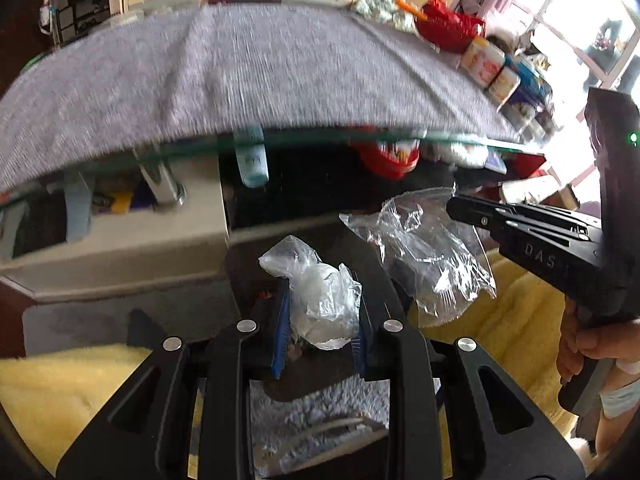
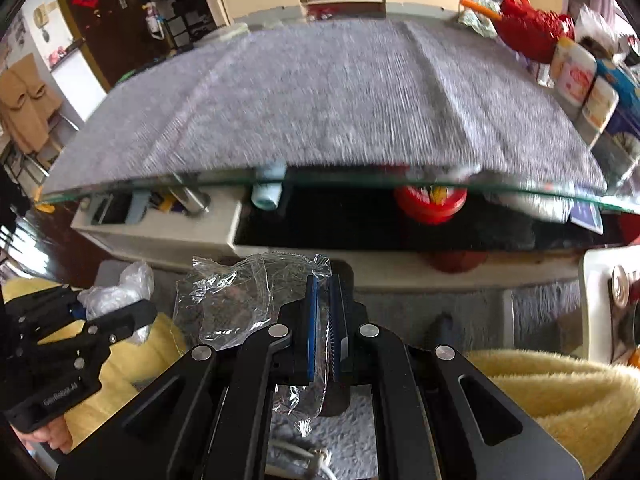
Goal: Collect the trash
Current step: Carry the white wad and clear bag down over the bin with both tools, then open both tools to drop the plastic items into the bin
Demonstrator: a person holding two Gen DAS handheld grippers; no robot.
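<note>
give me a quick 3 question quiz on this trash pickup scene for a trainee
1. True or false: the left gripper is shut on a crumpled white bag.
2. What does the right gripper hold? A) a red tub B) a clear wrapper C) nothing
3. Fill in: the table has a glass top covered by a grey ____.

Key
1. True. The bag sits pinched between the blue pads.
2. B. The clear wrapper is clamped between the nearly closed fingers, hanging out to their left.
3. Cloth. It covers most of the glass; tins stand along its right side.
</note>
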